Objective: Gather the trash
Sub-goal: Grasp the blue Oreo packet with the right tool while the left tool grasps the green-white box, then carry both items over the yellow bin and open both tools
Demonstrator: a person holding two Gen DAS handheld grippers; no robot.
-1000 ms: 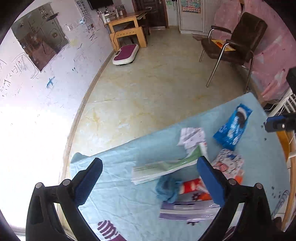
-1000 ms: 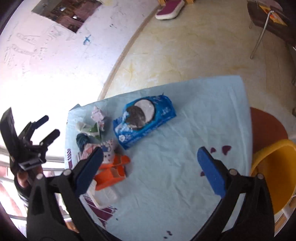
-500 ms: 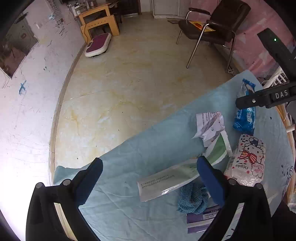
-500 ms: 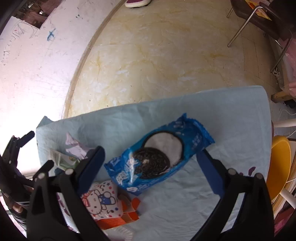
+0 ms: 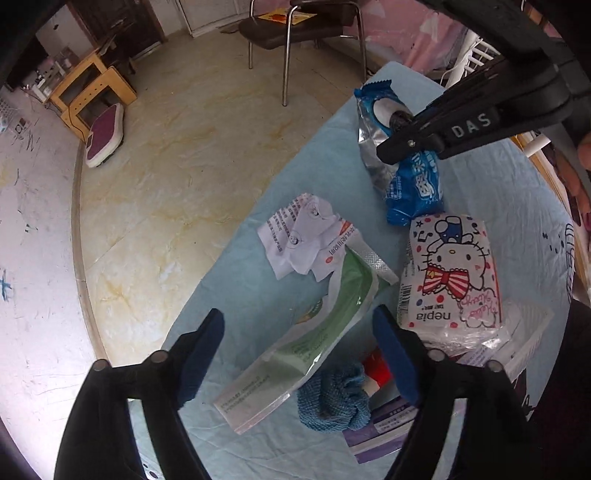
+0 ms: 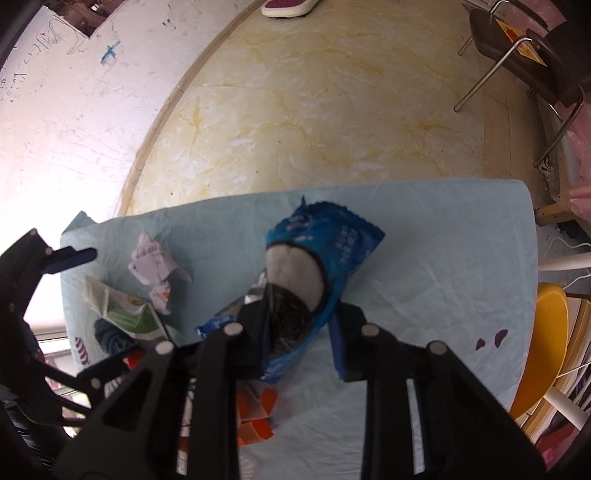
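A blue cookie wrapper (image 6: 325, 266) lies on the light blue tablecloth (image 6: 443, 258). My right gripper (image 6: 299, 332) has closed in on it, with the wrapper crumpled between the two fingers; it also shows in the left wrist view (image 5: 413, 173), with the right gripper (image 5: 413, 144) on it. My left gripper (image 5: 295, 354) is open, just above a green-and-white plastic pouch (image 5: 314, 339). A crumpled white paper (image 5: 306, 240) lies beyond the pouch.
A Hello Kitty tissue pack (image 5: 450, 273), a blue cloth ball (image 5: 332, 398), a red item and a purple booklet (image 5: 384, 428) lie near the left gripper. Orange pieces (image 6: 258, 417) lie under the right gripper. A yellow chair (image 6: 546, 347) stands right; a dark chair (image 5: 299, 26) stands beyond.
My right gripper dropped onto the cookie wrapper and narrowed from wide open to gripping it. My left gripper came lower and closer over the pouch, still open.
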